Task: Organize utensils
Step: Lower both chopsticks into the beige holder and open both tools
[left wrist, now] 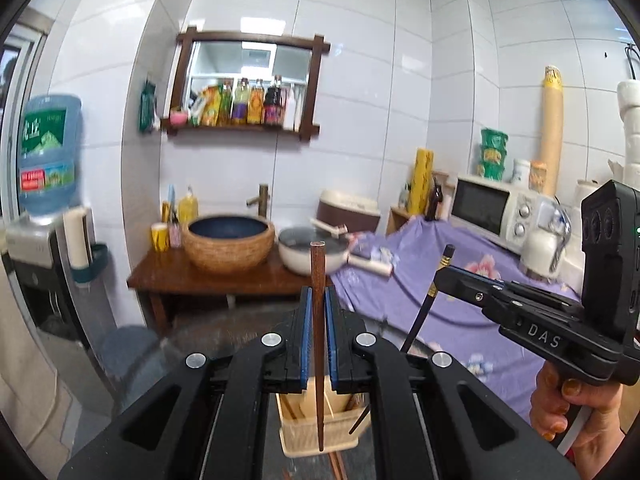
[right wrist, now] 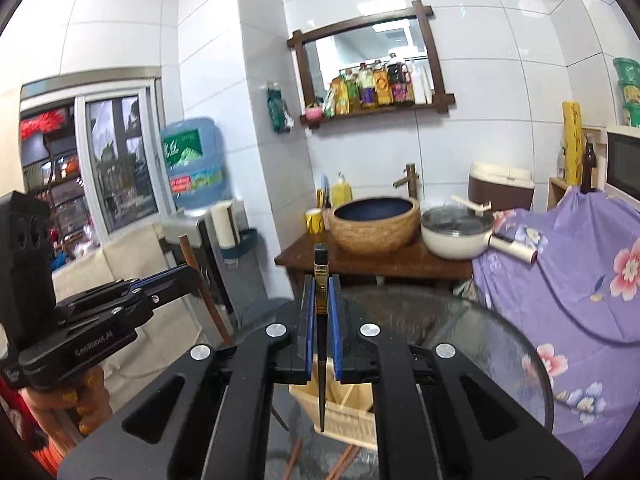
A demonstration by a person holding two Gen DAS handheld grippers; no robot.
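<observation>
Left claw (left wrist: 319, 320) pinches brown chopstick (left wrist: 318, 344); right claw (right wrist: 319, 320) black chopstick (right wrist: 321, 360).

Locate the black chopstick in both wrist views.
Left wrist view: right of centre, the black chopstick slants in the right claw, top near the purple cloth.
Right wrist view: dead centre, the chopstick stands upright between that claw's blue pads, tip over the beige basket.
Shared landmark: the woven basin.
</observation>
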